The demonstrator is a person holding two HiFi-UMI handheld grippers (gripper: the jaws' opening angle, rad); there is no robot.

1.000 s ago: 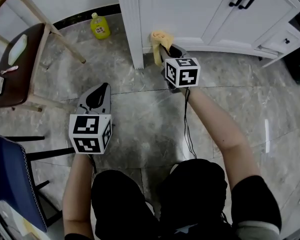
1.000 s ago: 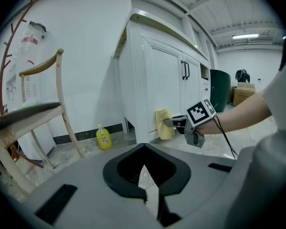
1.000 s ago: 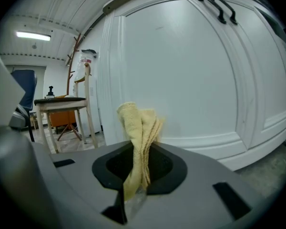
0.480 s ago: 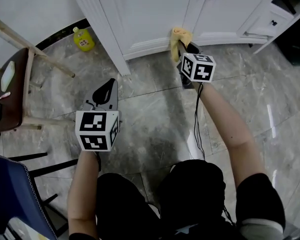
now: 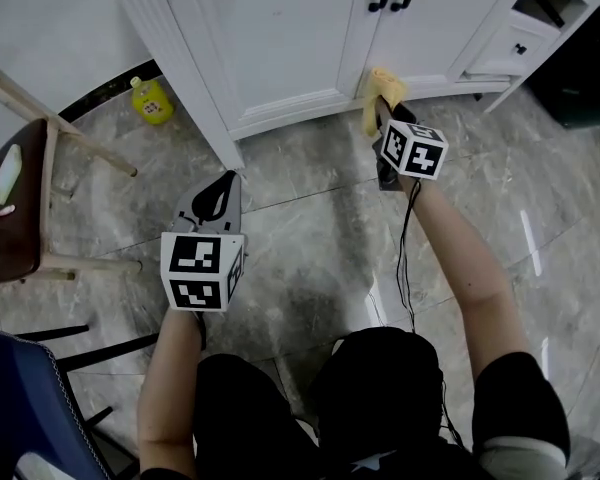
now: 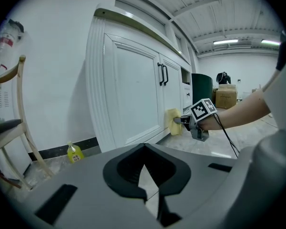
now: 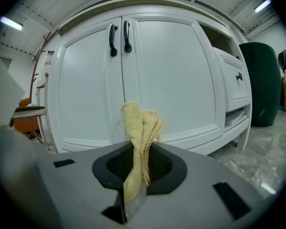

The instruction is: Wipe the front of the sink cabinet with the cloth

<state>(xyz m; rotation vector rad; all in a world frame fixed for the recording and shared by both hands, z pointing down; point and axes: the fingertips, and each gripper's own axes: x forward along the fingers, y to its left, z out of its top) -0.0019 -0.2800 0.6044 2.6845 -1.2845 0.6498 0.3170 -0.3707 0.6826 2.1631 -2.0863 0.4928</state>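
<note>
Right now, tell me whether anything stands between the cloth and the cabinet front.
Nothing visible does. The cloth, clamped in the right claw, sits against the cabinet front, low by the door seam.

I can't read a single word or number from here. The yellow bottle (image 5: pixel 151 100) on the floor has a label, but its print is too small for me to make out. The cube (image 5: pixel 202 268) on my left gripper (image 5: pixel 225 183) and the one on my right gripper (image 5: pixel 383 111) show only black-and-white square patterns, no letters. The cardboard boxes (image 6: pixel 225 98) are too far off to read.
</note>
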